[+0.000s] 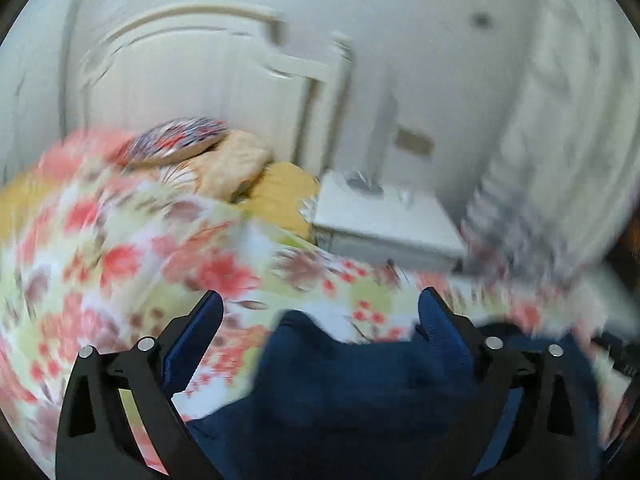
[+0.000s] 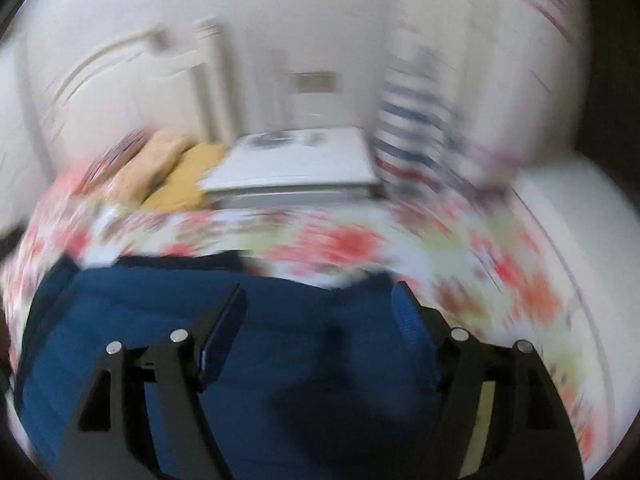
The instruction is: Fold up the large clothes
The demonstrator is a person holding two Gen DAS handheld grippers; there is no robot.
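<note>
A dark blue garment (image 1: 352, 392) lies on a bed covered by a floral sheet (image 1: 120, 248). In the left wrist view my left gripper (image 1: 320, 304) is open, its blue-padded fingers (image 1: 200, 328) spread wide above the garment's upper edge, holding nothing. In the right wrist view the garment (image 2: 280, 360) fills the lower half. My right gripper (image 2: 320, 296) is open above it, near its far edge, with nothing between the fingers (image 2: 408, 316). Both views are motion-blurred.
Pillows (image 1: 224, 160) and a yellow cushion (image 1: 284, 188) lie at the bed's head by a white headboard (image 1: 180, 60). A white nightstand (image 1: 384, 220) stands beside the bed, seen also in the right wrist view (image 2: 296, 160). A striped cloth (image 2: 416, 136) hangs at right.
</note>
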